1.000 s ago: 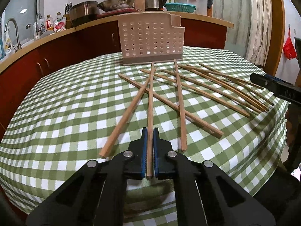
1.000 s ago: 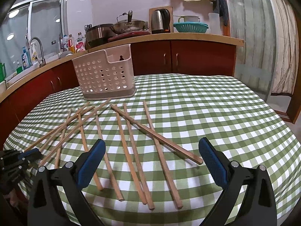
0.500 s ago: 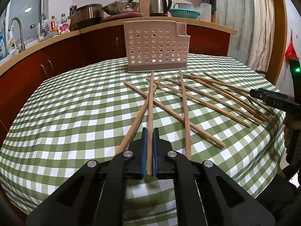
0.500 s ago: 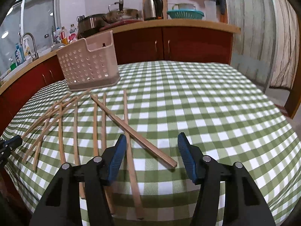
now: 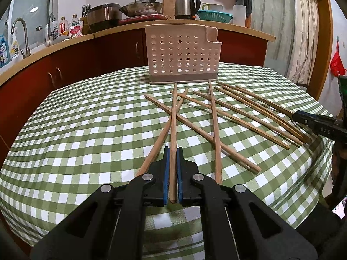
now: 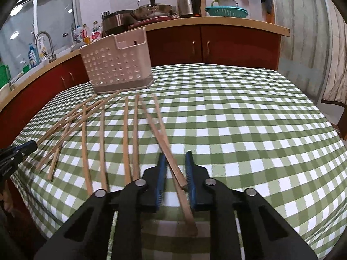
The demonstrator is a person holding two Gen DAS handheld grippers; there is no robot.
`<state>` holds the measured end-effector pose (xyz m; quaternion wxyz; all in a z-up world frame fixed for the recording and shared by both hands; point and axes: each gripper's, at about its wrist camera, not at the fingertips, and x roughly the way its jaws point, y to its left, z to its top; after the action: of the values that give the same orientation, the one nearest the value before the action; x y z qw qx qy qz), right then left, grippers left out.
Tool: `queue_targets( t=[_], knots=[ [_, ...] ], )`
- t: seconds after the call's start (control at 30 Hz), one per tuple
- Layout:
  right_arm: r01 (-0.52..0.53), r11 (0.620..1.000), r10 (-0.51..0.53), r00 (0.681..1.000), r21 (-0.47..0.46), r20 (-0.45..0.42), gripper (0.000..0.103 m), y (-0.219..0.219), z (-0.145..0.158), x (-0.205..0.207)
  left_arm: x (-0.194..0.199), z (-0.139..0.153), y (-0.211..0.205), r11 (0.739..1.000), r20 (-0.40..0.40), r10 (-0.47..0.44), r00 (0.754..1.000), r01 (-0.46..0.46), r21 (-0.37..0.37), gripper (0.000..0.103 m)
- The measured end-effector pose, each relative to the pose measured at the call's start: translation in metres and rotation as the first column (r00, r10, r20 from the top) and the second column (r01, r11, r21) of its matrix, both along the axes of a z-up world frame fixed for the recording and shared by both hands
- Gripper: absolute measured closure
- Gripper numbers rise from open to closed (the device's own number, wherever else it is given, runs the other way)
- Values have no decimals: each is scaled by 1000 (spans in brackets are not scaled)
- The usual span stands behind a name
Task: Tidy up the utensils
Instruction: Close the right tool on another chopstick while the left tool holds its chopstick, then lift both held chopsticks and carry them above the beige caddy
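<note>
Left hand-held gripper (image 5: 172, 153): closed on one chopstick (image 5: 173, 130), which points forward to the holder.
Right hand-held gripper (image 6: 175, 158): jaws closing, with two crossed chopsticks (image 6: 171, 158) between the blue pads; I cannot tell if both pads already press on them.
Loose chopsticks (image 5: 238, 117): scattered flat on the table (image 5: 86, 130), some crossing, in front of the holder.
Holder (image 5: 182, 54): beige, perforated, upright at the far side of the green checked cloth.
</note>
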<state>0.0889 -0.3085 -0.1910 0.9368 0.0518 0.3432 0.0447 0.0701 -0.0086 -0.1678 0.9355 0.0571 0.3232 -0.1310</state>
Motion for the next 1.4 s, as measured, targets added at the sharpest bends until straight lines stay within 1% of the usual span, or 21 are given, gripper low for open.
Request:
queue_targets(
  t=[0.07,0.27,0.63,0.9,1.17,1.4],
  knots=[
    [-12,1000,12,1000,-5,2,91,3,0,-3,-1,0,0,1000,1,0,1000,0,0,97],
    [-41,999,41,998,-14,39,96,11,6,-12,-3,2,0,1000,5,6,1000,-6,-3,97],
    [-61,997,65,990,-42,122,96,23,29,-21,-11,15,3,1000,56,12,998,-10,-25,97],
    [-56,997,62,987,-48,151,96,24,38,-23,-13,24,5,999,85,22,996,-19,-30,97],
    [-47,997,56,983,-53,173,96,26,45,-25,-18,36,8,999,139,38,990,-34,-28,97],
    [-42,998,51,975,-50,215,96,28,60,-29,-23,50,8,998,179,45,983,-38,-41,97]
  ],
)
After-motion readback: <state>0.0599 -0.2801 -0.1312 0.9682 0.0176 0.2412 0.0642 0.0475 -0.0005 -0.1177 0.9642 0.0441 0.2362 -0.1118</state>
